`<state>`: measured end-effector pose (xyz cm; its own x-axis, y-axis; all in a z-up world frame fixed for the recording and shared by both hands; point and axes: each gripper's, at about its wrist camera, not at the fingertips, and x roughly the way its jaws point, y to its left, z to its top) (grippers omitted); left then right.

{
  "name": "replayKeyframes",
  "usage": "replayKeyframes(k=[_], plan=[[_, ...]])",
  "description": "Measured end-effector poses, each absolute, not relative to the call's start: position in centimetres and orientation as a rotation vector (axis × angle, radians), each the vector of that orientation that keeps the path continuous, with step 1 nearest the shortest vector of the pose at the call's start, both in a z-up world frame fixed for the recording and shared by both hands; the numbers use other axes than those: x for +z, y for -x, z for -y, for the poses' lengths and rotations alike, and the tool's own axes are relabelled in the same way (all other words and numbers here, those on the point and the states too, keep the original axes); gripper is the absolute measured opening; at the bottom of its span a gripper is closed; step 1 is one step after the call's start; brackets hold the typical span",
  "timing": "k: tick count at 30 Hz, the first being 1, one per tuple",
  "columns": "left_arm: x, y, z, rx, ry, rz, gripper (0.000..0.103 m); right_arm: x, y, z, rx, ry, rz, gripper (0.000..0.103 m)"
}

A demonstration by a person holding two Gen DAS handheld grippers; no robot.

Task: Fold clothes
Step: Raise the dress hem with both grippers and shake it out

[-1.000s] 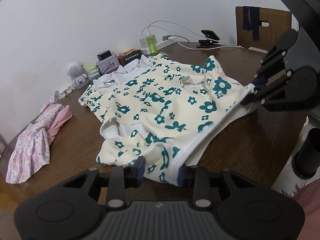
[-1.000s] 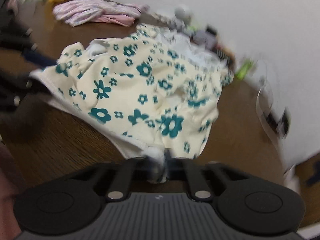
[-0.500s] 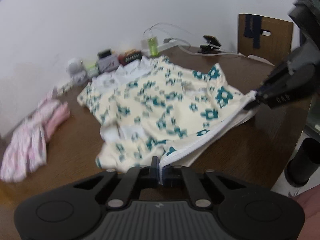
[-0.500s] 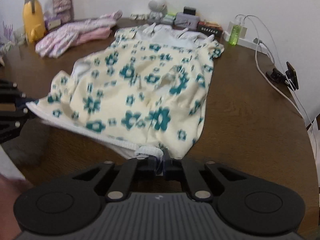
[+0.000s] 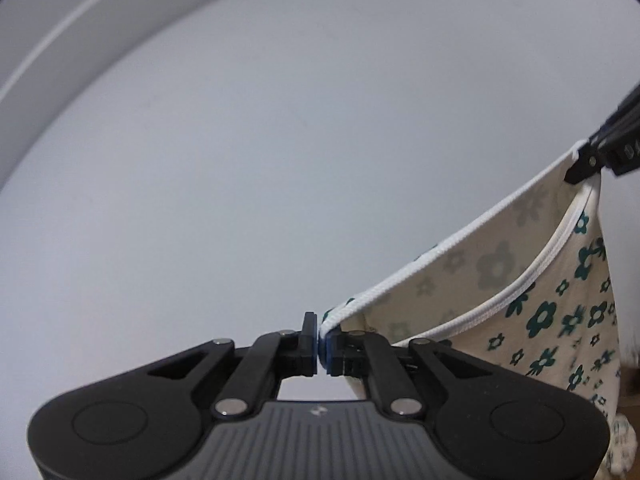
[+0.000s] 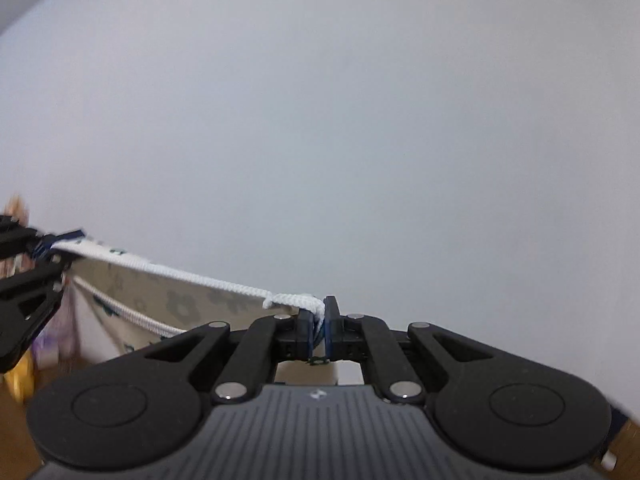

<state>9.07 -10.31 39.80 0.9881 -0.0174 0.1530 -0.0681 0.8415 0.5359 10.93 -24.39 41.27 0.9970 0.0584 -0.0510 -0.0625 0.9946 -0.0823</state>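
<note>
**Here, a flowered garment hung between two grippers**

Here I hold the cream garment (image 5: 552,300), printed with dark green flowers, lifted in the air in front of a plain pale wall (image 5: 280,140). My left gripper (image 5: 319,344) is pinched tight on one end of the white ribbed hem (image 5: 460,240), the jaws closed with only the fabric edge between them. My right gripper (image 6: 319,330) is likewise clamped on the other end of that hem, where a small bunch of the white edge folds over the left jaw. In the left wrist view the right gripper shows at the far right edge, gripping the upper corner; the hem runs taut between the two ends, and the cloth hangs below it, open like a pocket, with its faded reverse side facing me. In the right wrist view the left gripper shows at the left edge, blurred. A strip of brown tabletop (image 6: 16,420) shows at lower left.
</note>
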Motion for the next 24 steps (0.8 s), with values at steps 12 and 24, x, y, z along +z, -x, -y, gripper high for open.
replayKeyframes(k=[12, 24], plan=[[44.0, -8.8, 9.3, -0.001, -0.562, -0.066, 0.004, 46.0, -12.4, 23.1, 0.067, 0.06, -0.161, 0.004], [43.8, -12.0, 9.2, 0.04, -0.562, -0.075, 0.004, 46.0, -16.7, 21.4, 0.039, 0.117, -0.169, 0.004]])
